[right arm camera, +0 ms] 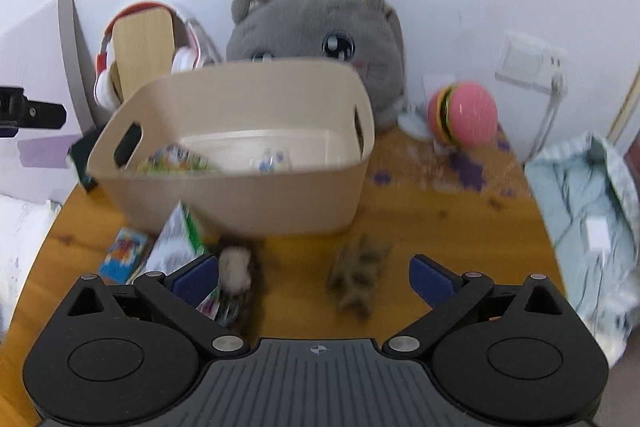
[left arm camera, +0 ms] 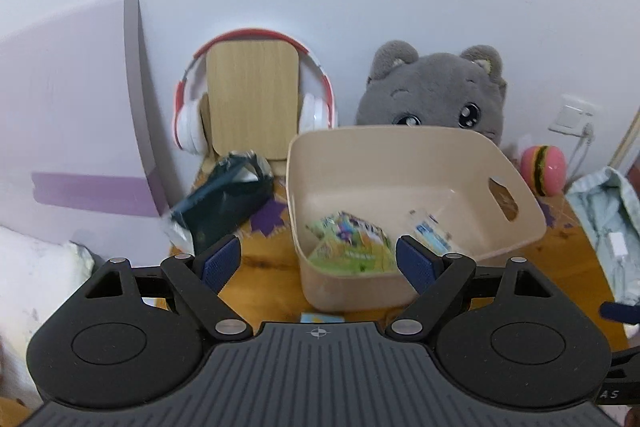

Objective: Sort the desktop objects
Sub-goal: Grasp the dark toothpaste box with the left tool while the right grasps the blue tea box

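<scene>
Beige plastic marks the sorting bin [left arm camera: 416,195] in the left wrist view: it sits on the wooden table [left arm camera: 264,267] just ahead of the left tool [left arm camera: 320,261], and a green printed packet [left arm camera: 352,243] and a small white-and-blue packet [left arm camera: 434,233] already lie on its floor, which suggests it is the collecting place for loose items. Far behind stand red-and-white headphones [left arm camera: 256,91] hung on a wooden stand, and a grey plush cat [left arm camera: 432,91] leans against the wall, seemingly stored rather than waiting to be sorted; a dark bag [left arm camera: 224,195] lies to the left of the bin. The left tool is spread wide and empty, its pads over the bin's near rim. In the right wrist view, blurred by motion, the bin [right arm camera: 240,195] stands far of the right tool [right arm camera: 314,279], which is also spread wide and grips nothing. Unsorted things lie near it: a fuzzy brown toy [right arm camera: 358,279] between its fingers, a white-faced furry item [right arm camera: 238,269], a green-white packet [right arm camera: 180,243] and a small colourful card [right arm camera: 124,255] to the left.
</scene>
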